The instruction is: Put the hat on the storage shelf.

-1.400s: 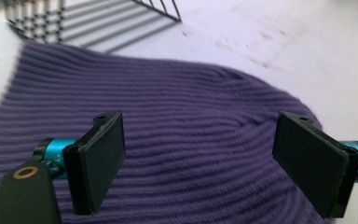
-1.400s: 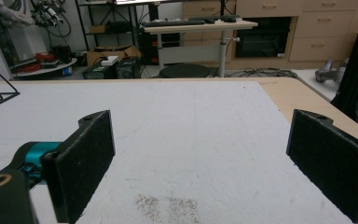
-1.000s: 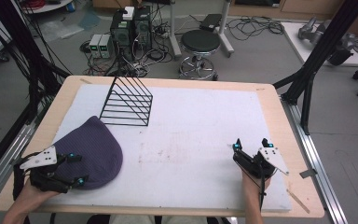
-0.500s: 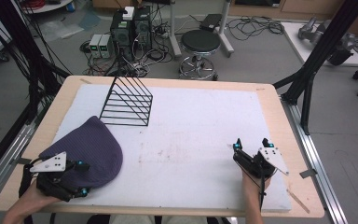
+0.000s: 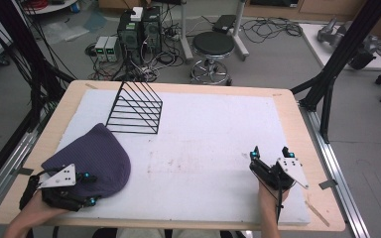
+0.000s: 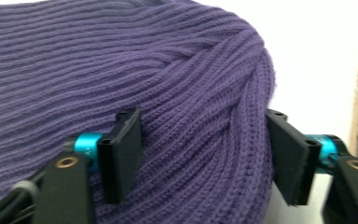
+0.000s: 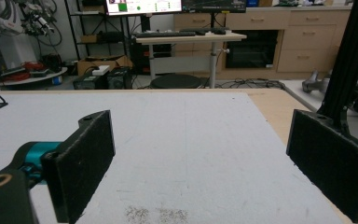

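The purple knit hat lies flat at the near-left of the white mat, looking soft, light and floppy. The left gripper stands with jaws spread around its thick folded edge, a sensible place to pinch. The right gripper rests apart, jaws wide and empty.

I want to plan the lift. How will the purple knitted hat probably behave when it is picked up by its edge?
The purple knitted hat is likely floppy: it lies flat on the white pad and would sag from the left claw, whose open jaws straddle its ribbed edge. It probably weighs little, being soft yarn. The coarse ribs should grip well, hardly slipping.
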The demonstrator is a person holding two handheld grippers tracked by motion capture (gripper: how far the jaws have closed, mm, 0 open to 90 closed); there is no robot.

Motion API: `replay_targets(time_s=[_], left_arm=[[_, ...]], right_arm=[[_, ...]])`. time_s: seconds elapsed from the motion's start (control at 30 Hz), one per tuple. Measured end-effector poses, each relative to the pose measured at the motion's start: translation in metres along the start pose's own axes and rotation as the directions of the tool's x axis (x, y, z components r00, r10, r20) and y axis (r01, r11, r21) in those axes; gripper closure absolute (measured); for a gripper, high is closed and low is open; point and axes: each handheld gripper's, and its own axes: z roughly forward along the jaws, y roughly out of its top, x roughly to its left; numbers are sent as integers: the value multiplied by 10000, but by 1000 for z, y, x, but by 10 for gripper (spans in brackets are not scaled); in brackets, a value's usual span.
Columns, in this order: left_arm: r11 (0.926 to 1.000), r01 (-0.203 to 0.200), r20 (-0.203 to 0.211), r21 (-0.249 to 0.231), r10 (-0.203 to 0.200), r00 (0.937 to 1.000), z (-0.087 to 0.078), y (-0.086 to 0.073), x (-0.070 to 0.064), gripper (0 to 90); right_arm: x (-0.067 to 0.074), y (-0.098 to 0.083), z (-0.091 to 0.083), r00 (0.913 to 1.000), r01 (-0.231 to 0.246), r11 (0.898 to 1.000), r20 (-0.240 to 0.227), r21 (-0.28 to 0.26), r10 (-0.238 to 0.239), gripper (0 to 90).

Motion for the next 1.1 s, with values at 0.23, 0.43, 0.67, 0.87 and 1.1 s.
replay_targets(time_s=[0.23,0.43,0.67,0.87,1.1], left_arm=[[9999,21,-433,-106,-25,9991,-1,2,6,680],[9998,192,-335,-96,-195,9992,-1,5,8,783],[9997,145,-427,-178,-152,9990,-2,5,9,787],[9985,-75,-822,-548,30,9966,-7,8,7,787],[9882,-58,-2304,-1531,-300,9726,-18,15,5,787]], right_arm=[[3,1,-1,10000,65,9998,13,-179,-65,70],[4,1,0,10000,63,9999,-21,-101,-64,70],[3,0,0,10000,31,10000,-68,-70,-32,70],[3,0,1,9999,-18,10000,-119,-11,18,70],[4,0,0,9998,-23,10000,-199,-49,22,70]])
